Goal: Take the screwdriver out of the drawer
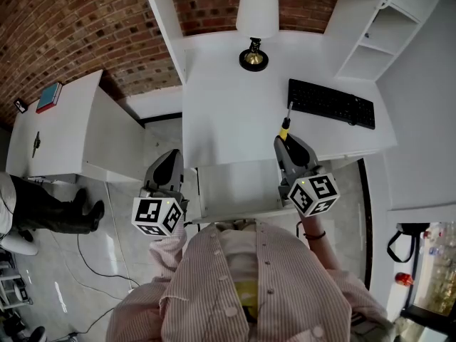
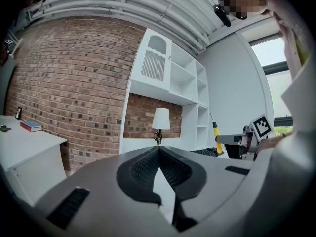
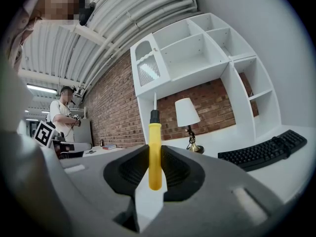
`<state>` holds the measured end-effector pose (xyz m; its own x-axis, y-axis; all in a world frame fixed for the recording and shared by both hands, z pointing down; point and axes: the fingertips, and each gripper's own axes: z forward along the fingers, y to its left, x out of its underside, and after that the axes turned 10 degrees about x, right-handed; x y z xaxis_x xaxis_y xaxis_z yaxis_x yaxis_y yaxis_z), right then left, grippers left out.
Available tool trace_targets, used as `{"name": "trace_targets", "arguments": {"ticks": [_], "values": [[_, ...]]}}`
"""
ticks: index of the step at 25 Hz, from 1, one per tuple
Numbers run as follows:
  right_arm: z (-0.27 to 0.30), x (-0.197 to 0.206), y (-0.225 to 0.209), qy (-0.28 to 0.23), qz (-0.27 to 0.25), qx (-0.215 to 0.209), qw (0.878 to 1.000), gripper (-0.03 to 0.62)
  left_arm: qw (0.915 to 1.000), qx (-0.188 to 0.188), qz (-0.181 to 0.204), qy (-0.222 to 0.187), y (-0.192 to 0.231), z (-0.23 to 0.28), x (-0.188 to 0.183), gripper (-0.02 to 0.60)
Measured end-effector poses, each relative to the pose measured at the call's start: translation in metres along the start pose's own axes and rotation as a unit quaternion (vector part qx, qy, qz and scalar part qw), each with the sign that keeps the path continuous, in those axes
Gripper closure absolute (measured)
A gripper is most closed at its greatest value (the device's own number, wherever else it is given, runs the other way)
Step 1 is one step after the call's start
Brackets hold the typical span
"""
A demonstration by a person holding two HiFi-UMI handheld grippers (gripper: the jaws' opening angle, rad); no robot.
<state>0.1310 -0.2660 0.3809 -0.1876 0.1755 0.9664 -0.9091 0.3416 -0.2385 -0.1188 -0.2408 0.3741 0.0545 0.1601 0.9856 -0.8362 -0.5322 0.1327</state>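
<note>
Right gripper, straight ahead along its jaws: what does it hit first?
Probably nothing near: the right gripper, shut on the screwdriver, points level over the desk. The line ends at the brick wall just left of the lamp; depth unclear, the lamp may be clipped.

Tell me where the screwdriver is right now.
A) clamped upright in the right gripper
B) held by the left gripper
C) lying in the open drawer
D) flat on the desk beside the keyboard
A: in the right gripper view the yellow-handled screwdriver stands upright with the right gripper closed on its handle, while the left gripper has its jaws together on nothing.
</note>
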Motion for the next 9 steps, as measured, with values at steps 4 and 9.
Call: {"name": "trace_targets", "arguments": {"ticks": [4,9], "values": [[-0.0001,0.003,0.0004,0.004,0.0,0.001,1.0,0.516,1.0,-0.001,-0.002,0.0,0.0009,-0.0014,0.0012,0.583],[-0.0015,0.0073,0.001,0.008,0.004,-0.002,1.0,0.516,1.0,-0.004,-0.007,0.003,0.0005,-0.0031,0.0053,0.583]]}}
